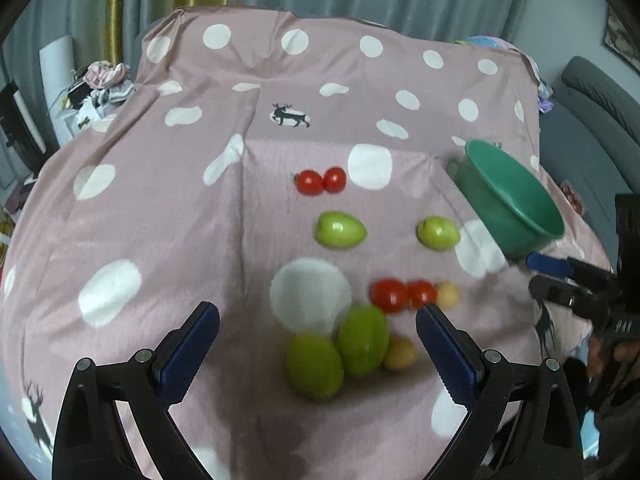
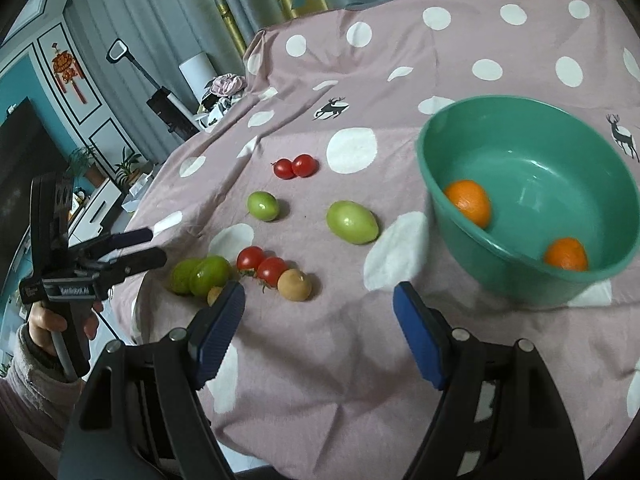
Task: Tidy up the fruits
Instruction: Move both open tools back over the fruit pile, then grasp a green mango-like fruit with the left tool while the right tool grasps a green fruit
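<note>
Fruits lie on a pink dotted cloth (image 1: 160,208). In the left wrist view, my left gripper (image 1: 318,324) is open just above two green fruits (image 1: 340,350) and a tan one (image 1: 398,354). Two red tomatoes (image 1: 402,294) and a small tan fruit (image 1: 447,295) lie beyond, then two single green fruits (image 1: 340,229) (image 1: 438,232) and a far tomato pair (image 1: 320,181). My right gripper (image 2: 320,300) is open and empty, left of a green bowl (image 2: 532,200) holding two oranges (image 2: 468,202) (image 2: 566,254). The right gripper also shows in the left wrist view (image 1: 540,274), the left one in the right wrist view (image 2: 150,246).
The cloth (image 2: 400,80) drapes up over a raised back. A grey sofa (image 1: 592,120) stands to the right. Clutter and a white roll (image 1: 60,80) stand off the left edge, with a cabinet and dark screen (image 2: 24,168) beyond.
</note>
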The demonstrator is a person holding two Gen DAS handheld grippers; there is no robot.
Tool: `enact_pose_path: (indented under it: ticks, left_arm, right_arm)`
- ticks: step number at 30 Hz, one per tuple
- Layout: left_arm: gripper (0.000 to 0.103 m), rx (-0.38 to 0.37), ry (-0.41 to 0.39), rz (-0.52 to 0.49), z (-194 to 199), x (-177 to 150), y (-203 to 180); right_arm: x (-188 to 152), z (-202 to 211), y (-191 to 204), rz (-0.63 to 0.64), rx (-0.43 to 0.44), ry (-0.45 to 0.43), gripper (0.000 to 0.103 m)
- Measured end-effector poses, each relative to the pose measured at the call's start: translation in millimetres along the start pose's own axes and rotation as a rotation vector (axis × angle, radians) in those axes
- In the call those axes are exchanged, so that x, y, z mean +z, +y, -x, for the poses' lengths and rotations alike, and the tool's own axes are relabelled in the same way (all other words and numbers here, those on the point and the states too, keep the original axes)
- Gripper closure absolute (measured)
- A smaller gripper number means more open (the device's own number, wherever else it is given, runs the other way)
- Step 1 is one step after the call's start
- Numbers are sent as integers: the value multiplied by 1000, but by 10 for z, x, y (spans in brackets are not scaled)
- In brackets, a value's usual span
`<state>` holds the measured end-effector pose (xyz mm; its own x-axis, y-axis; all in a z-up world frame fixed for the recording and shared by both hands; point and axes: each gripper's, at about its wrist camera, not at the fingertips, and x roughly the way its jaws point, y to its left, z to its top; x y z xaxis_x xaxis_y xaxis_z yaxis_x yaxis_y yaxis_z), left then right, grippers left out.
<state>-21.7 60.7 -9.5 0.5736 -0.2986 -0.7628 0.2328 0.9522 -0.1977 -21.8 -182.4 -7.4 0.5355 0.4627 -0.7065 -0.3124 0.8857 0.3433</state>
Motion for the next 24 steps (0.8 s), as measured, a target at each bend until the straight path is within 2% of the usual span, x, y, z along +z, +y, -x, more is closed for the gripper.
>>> enact_pose_path:
  ticks: [6,12,13,15,24]
  left_arm:
    - [4,-12,29,-60,-286,222,-148]
    - [13,-37,72,-37,-549,405,-144]
    - [13,-32,84,-33,-600,438,-141]
    - [14,-36,102,-34,-684,486,-153]
    - [16,-42,167,-71,-1010,622,-232]
  right_arm:
    - [152,-208,115,60,-21,21,26]
    - [378,-548,106,103,-59,77,27]
    - [403,-598,117,116,-62,85,31]
    - [447,-724,148,147,-67,112,32]
    - [592,-1001,254,285,-182,171,37]
